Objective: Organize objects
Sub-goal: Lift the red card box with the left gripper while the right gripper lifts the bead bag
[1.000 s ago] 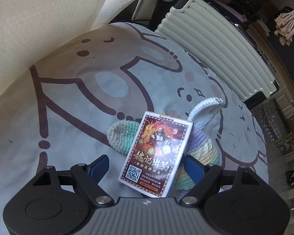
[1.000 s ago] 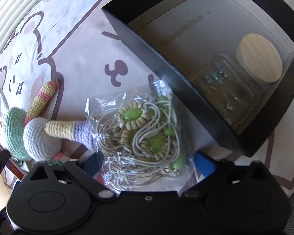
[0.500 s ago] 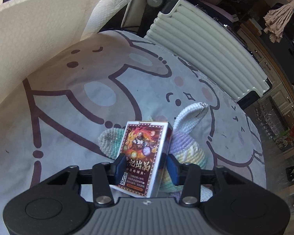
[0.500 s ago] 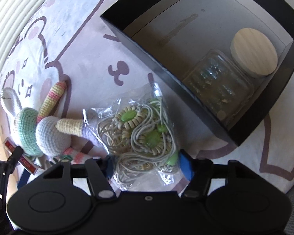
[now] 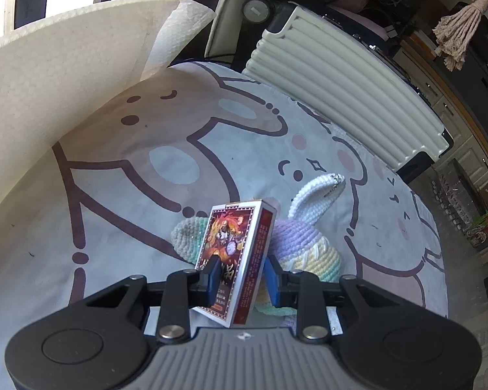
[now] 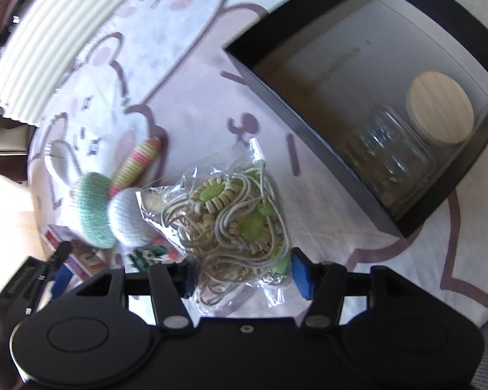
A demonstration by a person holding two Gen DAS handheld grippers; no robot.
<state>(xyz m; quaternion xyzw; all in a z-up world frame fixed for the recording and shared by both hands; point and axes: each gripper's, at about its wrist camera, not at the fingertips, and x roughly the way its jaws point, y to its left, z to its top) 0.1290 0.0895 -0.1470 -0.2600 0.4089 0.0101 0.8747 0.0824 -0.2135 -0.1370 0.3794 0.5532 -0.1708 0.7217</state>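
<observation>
Both claws have just been closing: left claw (image 5: 240,276) now clamps the card box (image 5: 236,260), right claw (image 6: 244,274) the cord bag (image 6: 231,224).

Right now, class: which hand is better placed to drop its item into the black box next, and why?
The right. The right gripper holds the bagged cords beside the black box, plainly in its view. The left gripper grips the card box and faces the crochet toy, with no box in sight.

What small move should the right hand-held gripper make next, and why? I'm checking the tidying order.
Probably lift the bag of beaded cords and carry it over the near wall of the black box. The right hand-held gripper has just closed on the bag, and the box, with only a jar inside, has room.
</observation>
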